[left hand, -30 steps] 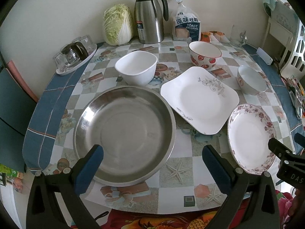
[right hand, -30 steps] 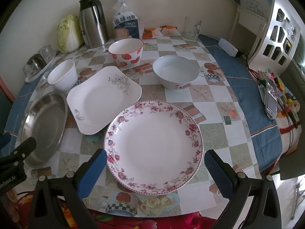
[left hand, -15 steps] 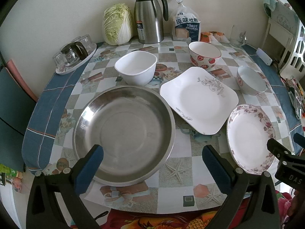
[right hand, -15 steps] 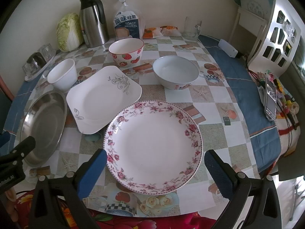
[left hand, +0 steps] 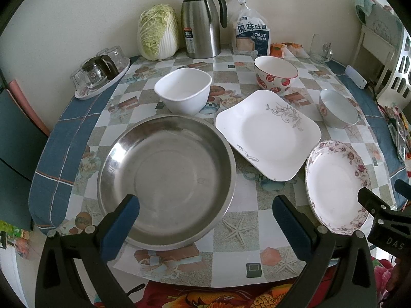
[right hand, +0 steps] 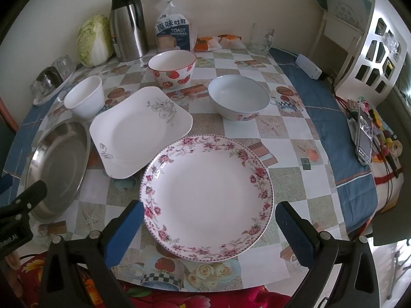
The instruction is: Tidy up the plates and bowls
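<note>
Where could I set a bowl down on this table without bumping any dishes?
Bare cloth lies right of the floral plate, toward the blue edge below the pale bowl. It is crowded between the steel pan, square plate and white bowl.

My left fingers point across a round table (left hand: 241, 195) covered in a checked cloth. Just ahead of them sits a steel pan (left hand: 167, 179), with a square white bowl (left hand: 183, 89) beyond it. Ahead of my right fingers lies a floral plate (right hand: 206, 196); a square white plate (right hand: 140, 131) is past it to the left, a strawberry bowl (right hand: 172, 69) and a pale bowl (right hand: 239, 100) farther out. At the far edge stand a cabbage (left hand: 158, 32), a steel jug (left hand: 201, 20) and a toast bag (left hand: 251, 36).
</note>
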Demonstrator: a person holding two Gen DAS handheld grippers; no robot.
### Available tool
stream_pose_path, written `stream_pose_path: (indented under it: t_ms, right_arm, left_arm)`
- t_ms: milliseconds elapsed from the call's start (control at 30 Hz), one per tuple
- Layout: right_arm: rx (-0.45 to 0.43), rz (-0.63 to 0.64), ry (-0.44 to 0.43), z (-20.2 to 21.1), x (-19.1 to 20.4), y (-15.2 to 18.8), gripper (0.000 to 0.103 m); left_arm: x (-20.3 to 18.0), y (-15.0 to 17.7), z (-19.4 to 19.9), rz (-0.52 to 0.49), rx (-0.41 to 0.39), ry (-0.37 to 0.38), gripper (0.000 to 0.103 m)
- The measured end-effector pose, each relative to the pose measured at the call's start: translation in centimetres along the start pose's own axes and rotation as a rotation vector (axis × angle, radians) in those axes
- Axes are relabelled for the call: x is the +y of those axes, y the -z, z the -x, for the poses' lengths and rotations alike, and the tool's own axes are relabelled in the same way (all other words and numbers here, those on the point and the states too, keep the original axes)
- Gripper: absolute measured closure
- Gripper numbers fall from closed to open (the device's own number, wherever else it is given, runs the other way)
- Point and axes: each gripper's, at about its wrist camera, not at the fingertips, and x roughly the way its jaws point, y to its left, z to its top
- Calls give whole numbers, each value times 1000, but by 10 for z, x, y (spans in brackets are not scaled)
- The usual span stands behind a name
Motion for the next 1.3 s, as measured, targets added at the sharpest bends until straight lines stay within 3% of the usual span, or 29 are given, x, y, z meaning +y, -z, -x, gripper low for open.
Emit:
stream_pose_path:
  t_ms: [433,900,1100,1300]
  right_arm:
    - [4,7,-13,-1,6,-4,0]
    - [-4,28,-29,-4,18,-18,0]
    - [-8,30,-55,-7,27,-28,0]
    - [-34,34,-149,-8,44,-44,0]
  left_arm:
    - [-1,2,-1,8,1,8,0]
    - [11,-11,-7,51,17,81,0]
    - [25,-20,-12,97,-2,119,0]
    - [71,-28,-19,243,-35,159,0]
